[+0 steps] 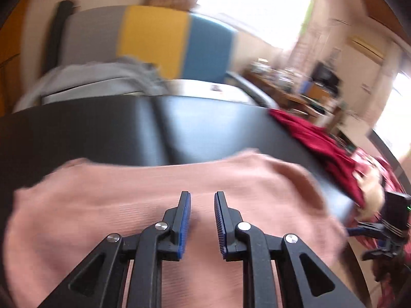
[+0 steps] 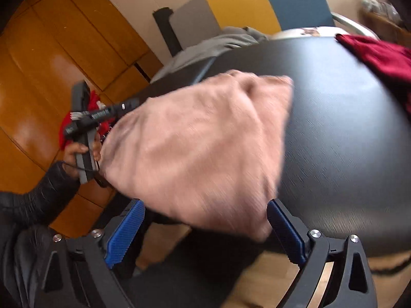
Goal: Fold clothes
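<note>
A pink garment (image 1: 164, 205) is spread on a black table (image 1: 102, 128), blurred in both views. In the left wrist view it fills the lower half of the frame, from 9 o'clock across to 3 o'clock, and its far edge is seen against the bare tabletop. In the right wrist view the same garment (image 2: 200, 143) is bunched at the centre, its near corner hanging over the table edge at 6 o'clock.

The left gripper (image 1: 202, 205) is held over the pink cloth with a narrow gap between its blue pads (image 1: 185, 220); nothing is clamped between them. The right gripper (image 2: 205, 228) is opened wide, its fingers set to either side of the garment's near corner without closing on it.

A dark red garment (image 1: 321, 143) is heaped on the table at 2 to 3 o'clock in the left wrist view, well apart from the pink one. A hand (image 1: 372, 192) on the right tool is seen at 3 o'clock there. In the right wrist view the other hand (image 2: 77, 154), in a dark sleeve (image 2: 38, 197), is seen gripping the left tool at 9 o'clock.

Beyond the table, grey cloth (image 2: 218, 43) is laid at 12 o'clock, backed by grey, yellow and blue panels (image 2: 244, 5). Orange wooden doors (image 2: 51, 51) are seen at 10 o'clock.
</note>
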Tool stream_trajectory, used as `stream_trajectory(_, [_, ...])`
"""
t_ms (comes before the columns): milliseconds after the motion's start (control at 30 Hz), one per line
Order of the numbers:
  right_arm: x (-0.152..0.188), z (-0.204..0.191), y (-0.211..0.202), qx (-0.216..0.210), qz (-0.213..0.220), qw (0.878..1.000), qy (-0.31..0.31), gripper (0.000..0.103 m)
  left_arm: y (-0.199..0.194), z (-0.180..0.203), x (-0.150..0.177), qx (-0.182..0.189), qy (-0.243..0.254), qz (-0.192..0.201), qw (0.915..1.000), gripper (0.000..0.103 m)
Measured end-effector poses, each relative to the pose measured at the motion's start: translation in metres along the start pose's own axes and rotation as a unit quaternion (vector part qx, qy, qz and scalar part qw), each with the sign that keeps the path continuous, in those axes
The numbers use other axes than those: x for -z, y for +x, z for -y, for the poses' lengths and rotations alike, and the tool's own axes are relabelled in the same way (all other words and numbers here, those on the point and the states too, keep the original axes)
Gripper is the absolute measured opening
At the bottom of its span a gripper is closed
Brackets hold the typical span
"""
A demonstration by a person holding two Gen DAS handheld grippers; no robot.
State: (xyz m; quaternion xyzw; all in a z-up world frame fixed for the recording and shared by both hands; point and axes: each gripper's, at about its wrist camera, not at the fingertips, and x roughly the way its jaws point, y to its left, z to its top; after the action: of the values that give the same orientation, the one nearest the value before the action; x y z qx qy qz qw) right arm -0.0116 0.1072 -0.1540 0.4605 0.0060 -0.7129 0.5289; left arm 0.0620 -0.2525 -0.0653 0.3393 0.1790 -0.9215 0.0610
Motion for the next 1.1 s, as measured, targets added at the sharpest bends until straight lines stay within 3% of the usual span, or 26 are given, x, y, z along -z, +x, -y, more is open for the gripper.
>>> stream_trajectory(67, [0.002, 0.007, -0.003, -0.009, 0.015, 1.0, 0.01, 0.097, 0.013, 0.036, -0.004, 0.042, 0.038, -0.009, 0.9984, 0.018])
stream_trajectory(133, [0.004, 0.015, -0.005, -0.018, 0.029, 0.999, 0.019, 0.097, 0.026, 0.069, -0.003, 0.06, 0.078, -0.024, 0.9949, 0.018])
stream_trajectory(233, [-0.007, 0.018, 0.01, -0.067, 0.01, 0.998, 0.01, 0.097, 0.042, 0.096, -0.001, 0.073, 0.115, -0.038, 0.99, 0.018])
stream_trajectory(433, [-0.026, 0.021, 0.023, -0.16, -0.023, 0.987, -0.011, 0.098, 0.069, 0.111, -0.005, 0.079, 0.147, -0.059, 0.9842, 0.019])
stream_trajectory(533, [-0.028, 0.017, 0.037, -0.198, -0.096, 0.975, -0.029, 0.101, 0.086, 0.116, -0.004, 0.079, 0.159, -0.072, 0.9814, 0.019])
stream_trajectory(633, [-0.024, 0.011, 0.058, -0.235, -0.199, 0.95, -0.046, 0.102, 0.103, 0.12, 0.0, 0.067, 0.176, -0.095, 0.9775, 0.019])
stream_trajectory(700, [-0.012, -0.003, 0.068, -0.262, -0.29, 0.917, -0.078, 0.102, 0.12, 0.118, 0.009, 0.053, 0.206, -0.124, 0.9693, 0.02])
stream_trajectory(767, [0.006, -0.009, 0.07, -0.262, -0.367, 0.887, -0.1, 0.102, 0.119, 0.111, 0.012, 0.07, 0.207, -0.102, 0.9704, 0.021])
stream_trajectory(800, [0.011, -0.005, 0.07, -0.234, -0.379, 0.888, -0.112, 0.102, 0.12, 0.107, 0.012, 0.075, 0.195, -0.099, 0.9728, 0.021])
stream_trajectory(967, [0.013, 0.024, 0.05, -0.162, -0.345, 0.922, -0.064, 0.098, 0.128, 0.094, 0.001, 0.078, 0.148, -0.101, 0.9807, 0.021])
stream_trajectory(1100, [-0.006, 0.007, 0.024, -0.09, -0.235, 0.966, -0.06, 0.097, 0.125, 0.086, -0.001, 0.089, 0.115, -0.093, 0.985, 0.021])
